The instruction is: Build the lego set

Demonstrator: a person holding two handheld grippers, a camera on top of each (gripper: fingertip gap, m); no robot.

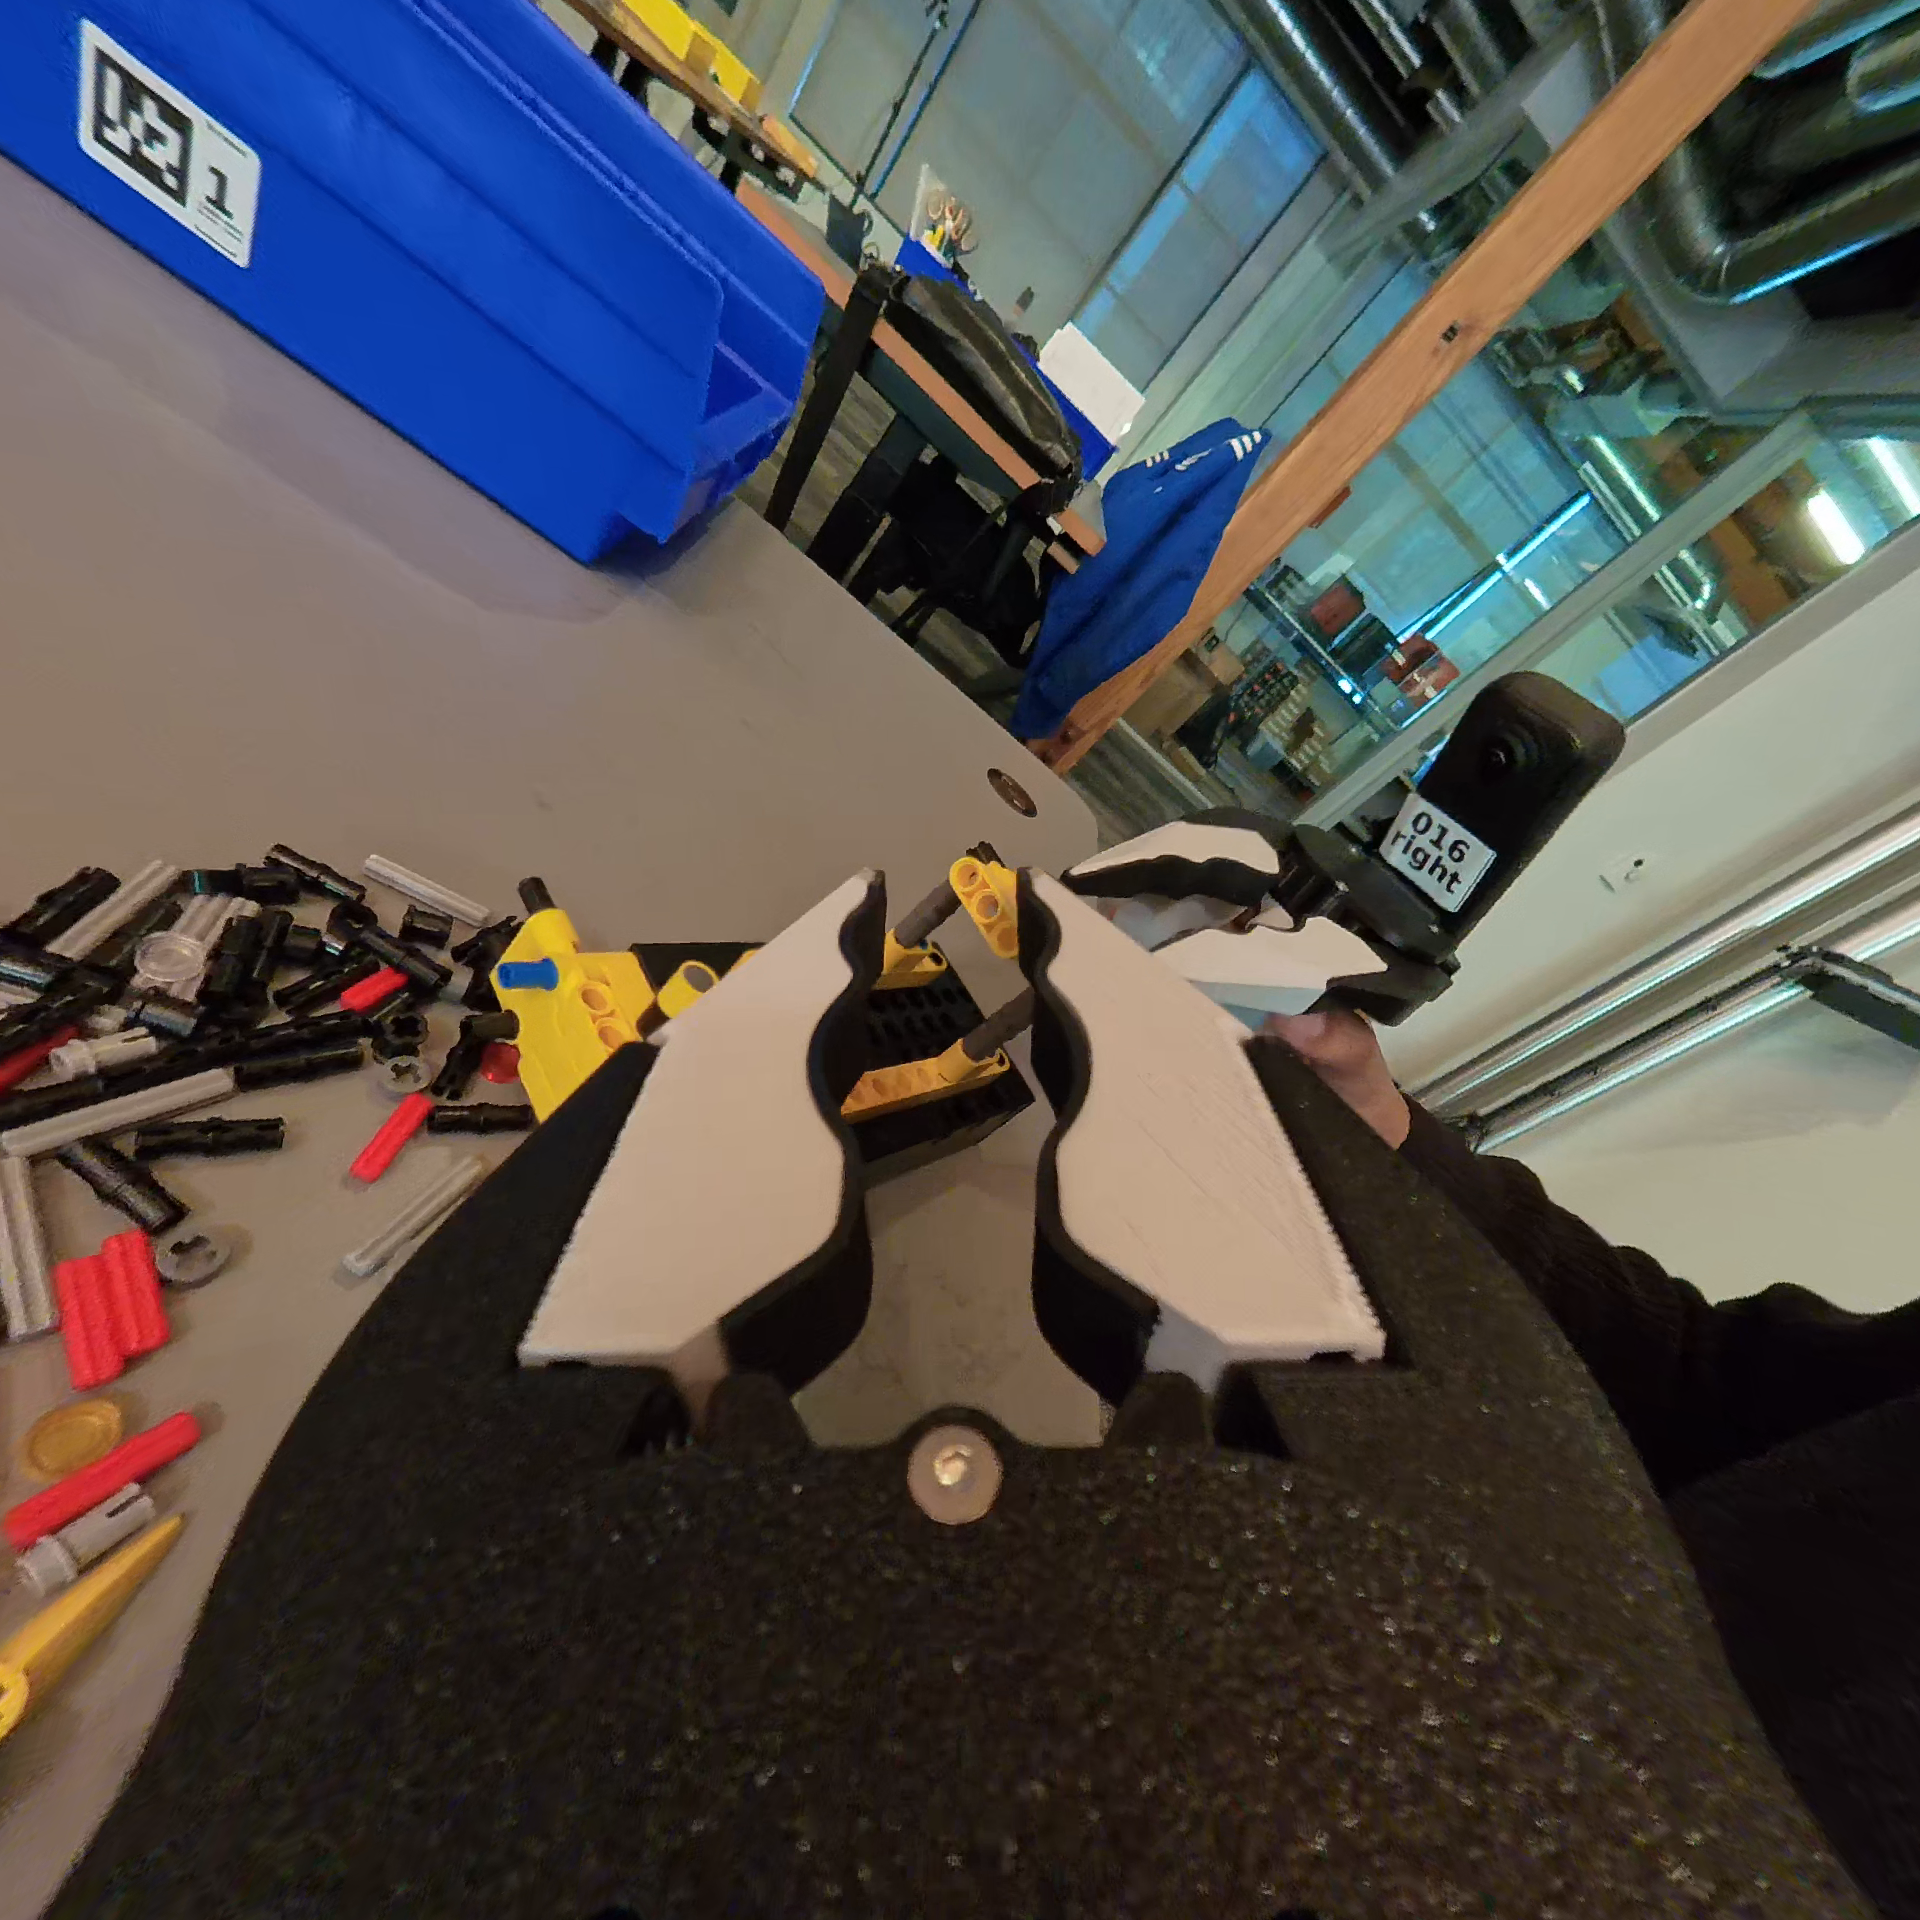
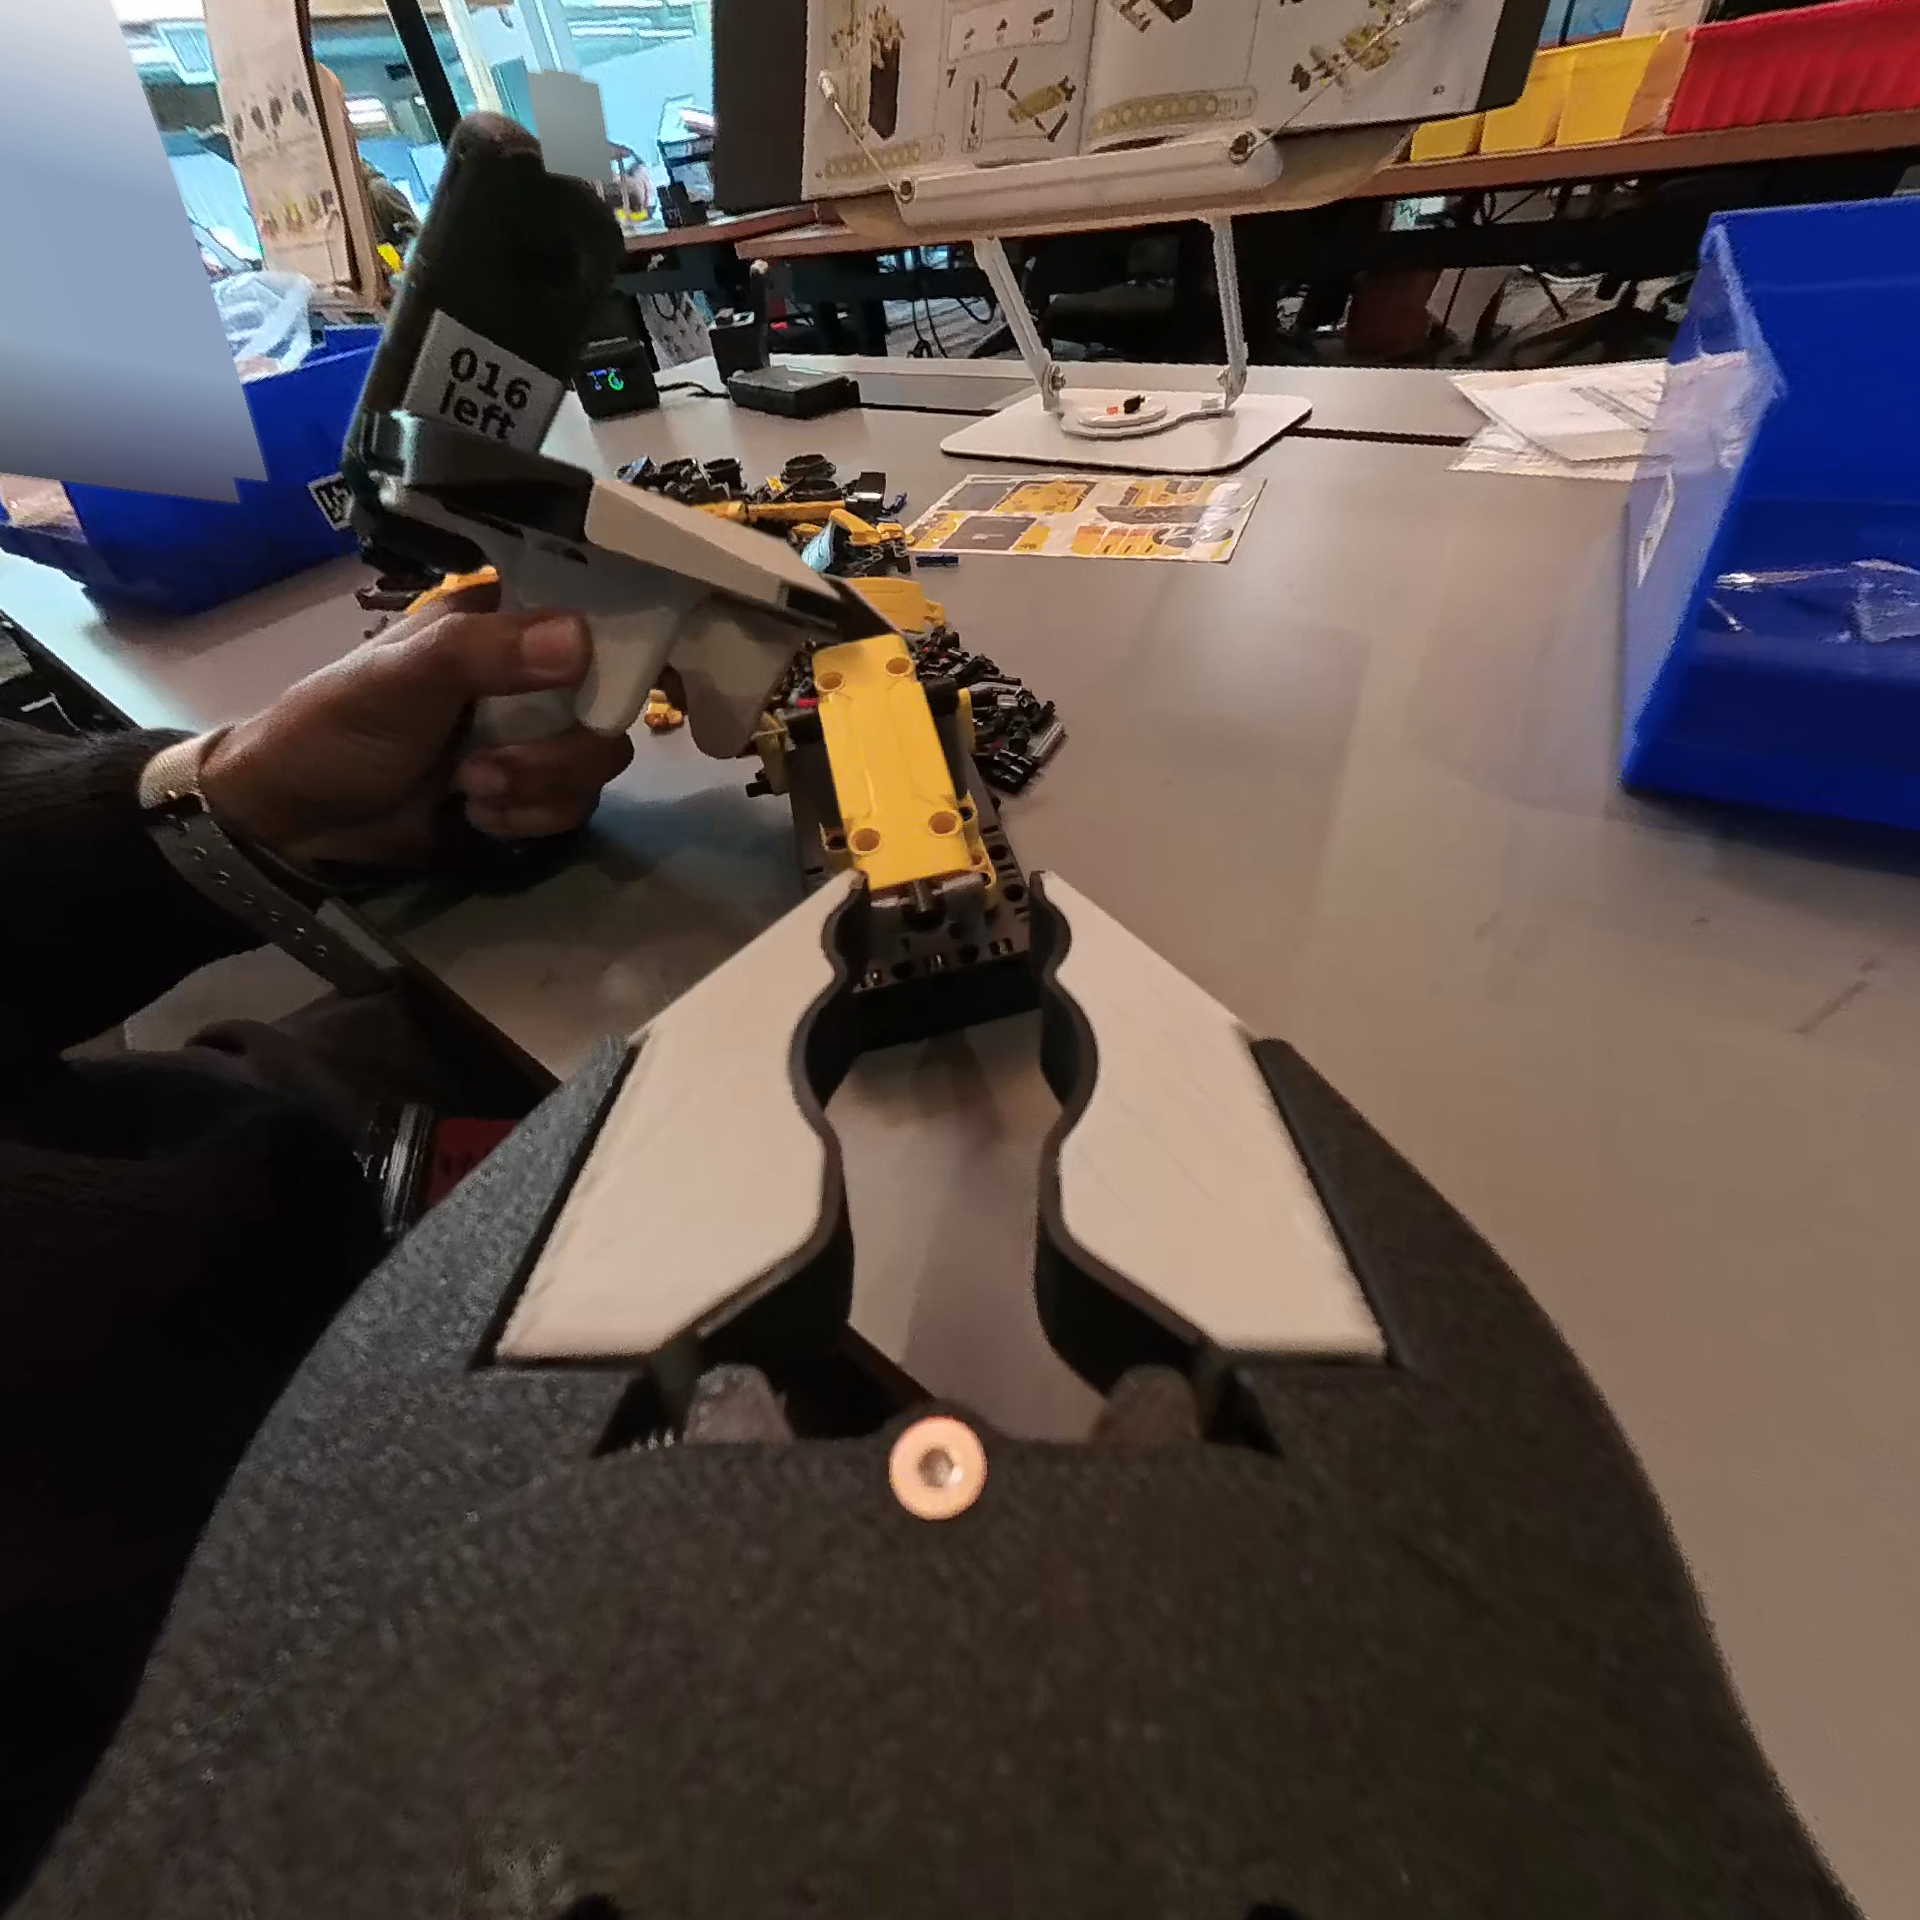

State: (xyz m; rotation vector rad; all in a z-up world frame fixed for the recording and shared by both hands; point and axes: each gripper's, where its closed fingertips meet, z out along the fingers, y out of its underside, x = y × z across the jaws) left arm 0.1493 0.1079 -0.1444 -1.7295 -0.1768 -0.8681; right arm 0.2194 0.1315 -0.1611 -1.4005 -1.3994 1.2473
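Note:
A yellow and black brick-built model (image 2: pixel 883 748) lies on the grey table (image 2: pixel 1351 935). My right gripper (image 2: pixel 945 888) is shut on its near black end, one finger on each side. My left gripper (image 1: pixel 948 891) is held over the model's other end (image 1: pixel 914 1049). Its jaws stand partly apart, and a small yellow beam (image 1: pixel 985 899) with a grey pin sits between the tips, close against the right pad. The left gripper also shows in the right wrist view (image 2: pixel 842 613), in a person's hand (image 2: pixel 416 727), tilted down onto the model's yellow top. The right gripper shows beyond it in the left wrist view (image 1: pixel 1101 894).
Loose black, grey, red and yellow parts (image 1: pixel 208 997) lie in a pile left of the model. A blue bin (image 1: pixel 416 260) stands behind them, another (image 2: pixel 1766 520) at the right. A sticker sheet (image 2: pixel 1091 516) and a booklet stand (image 2: pixel 1132 426) lie farther back. The table edge (image 1: pixel 935 675) is near. My right fingertips sit around 8 centimetres from my left ones.

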